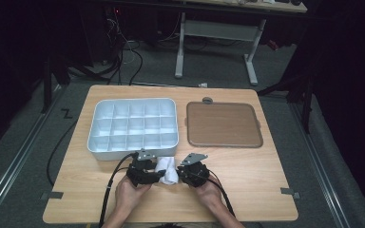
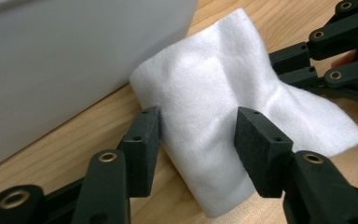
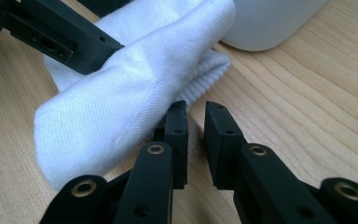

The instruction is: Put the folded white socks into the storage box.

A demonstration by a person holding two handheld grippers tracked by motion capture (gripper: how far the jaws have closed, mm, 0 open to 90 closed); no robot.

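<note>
Nearest the bottom edge of the high view, two hands come up onto the light wooden desk (image 1: 247, 190), each carrying a black gripper. The left gripper (image 1: 154, 175) sits just left of centre, the right gripper (image 1: 183, 175) just right of it, and between them lies the soft white folded cloth (image 1: 167, 170). In the left gripper view, the left gripper (image 2: 198, 128) has its jaws spread to either side of the cloth (image 2: 205, 93), pads right at the fabric; whether they press it I cannot tell. In the right gripper view, the right gripper (image 3: 196, 116) has its jaws nearly pressed together, a slim gap between them showing bare wood, tips at the cloth's (image 3: 121, 93) ribbed edge. Just beyond the cloth, centre left, sits the pale blue plastic compartment tray (image 1: 105, 153), its near wall close to the fabric. To its right, apart, the flat brown rounded-corner lid (image 1: 223, 124) lies on the desk
</note>
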